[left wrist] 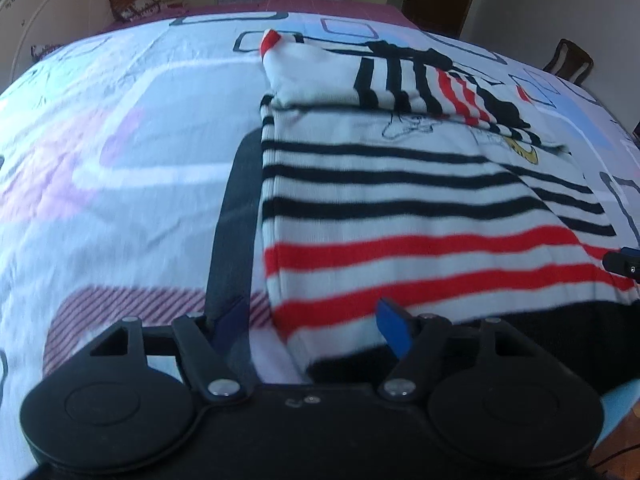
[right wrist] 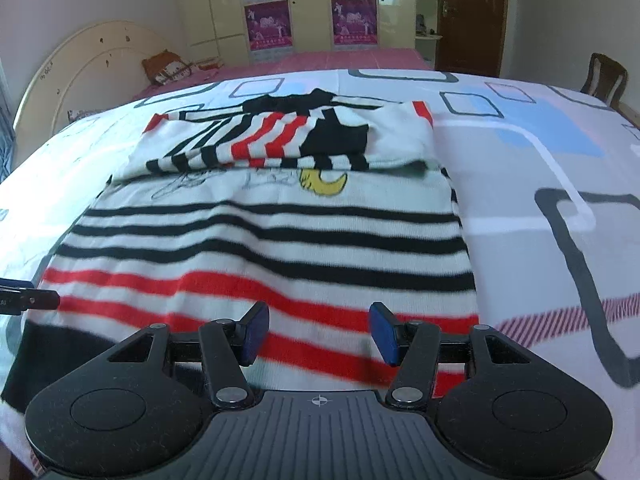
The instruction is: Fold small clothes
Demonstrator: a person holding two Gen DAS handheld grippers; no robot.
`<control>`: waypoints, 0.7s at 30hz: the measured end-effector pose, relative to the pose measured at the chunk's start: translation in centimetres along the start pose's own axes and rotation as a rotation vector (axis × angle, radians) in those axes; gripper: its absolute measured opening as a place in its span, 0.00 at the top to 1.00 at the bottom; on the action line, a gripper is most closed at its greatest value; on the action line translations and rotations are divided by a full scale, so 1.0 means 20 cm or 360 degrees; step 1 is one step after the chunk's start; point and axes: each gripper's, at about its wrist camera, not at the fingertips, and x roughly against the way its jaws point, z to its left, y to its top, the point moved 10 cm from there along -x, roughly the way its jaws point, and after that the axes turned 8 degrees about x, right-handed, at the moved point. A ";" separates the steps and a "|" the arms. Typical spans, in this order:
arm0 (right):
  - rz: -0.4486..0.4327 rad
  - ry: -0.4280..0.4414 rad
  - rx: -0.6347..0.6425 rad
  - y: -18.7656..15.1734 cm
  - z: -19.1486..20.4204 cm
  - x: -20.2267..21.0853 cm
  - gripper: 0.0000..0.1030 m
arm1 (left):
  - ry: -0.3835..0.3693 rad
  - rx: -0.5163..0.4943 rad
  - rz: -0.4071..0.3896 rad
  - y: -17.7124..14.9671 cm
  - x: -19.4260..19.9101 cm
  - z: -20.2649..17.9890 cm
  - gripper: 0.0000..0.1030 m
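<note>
A small white sweater (left wrist: 400,208) with black and red stripes lies flat on the bed; its sleeves (left wrist: 400,76) are folded across the chest at the far end. In the right wrist view the sweater (right wrist: 260,240) fills the middle, with a yellow print (right wrist: 324,182) below the folded sleeves (right wrist: 280,140). My left gripper (left wrist: 310,330) is open over the sweater's near left hem corner. My right gripper (right wrist: 319,332) is open above the red-striped hem, holding nothing. Each gripper's tip shows at the edge of the other view: the right one (left wrist: 624,262) and the left one (right wrist: 24,298).
The bedsheet (left wrist: 120,160) is white with grey, blue and pink rectangles. A cream headboard (right wrist: 80,64) and a pillow (right wrist: 168,66) lie at far left. Wardrobes with purple posters (right wrist: 268,24), a brown door (right wrist: 468,12) and a wooden chair (right wrist: 604,76) stand beyond the bed.
</note>
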 end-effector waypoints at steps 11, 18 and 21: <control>0.0031 -0.0090 -0.0065 -0.16 -0.04 0.14 0.47 | -0.0126 0.0041 0.0097 -0.14 0.06 -0.03 0.36; 0.0081 -0.0203 -0.0170 -0.30 -0.18 0.23 0.47 | -0.0204 0.0045 0.0139 -0.20 0.07 -0.06 0.35; 0.0090 -0.0257 -0.0202 -0.35 -0.23 0.27 0.47 | -0.0239 0.0041 0.0152 -0.22 0.08 -0.08 0.35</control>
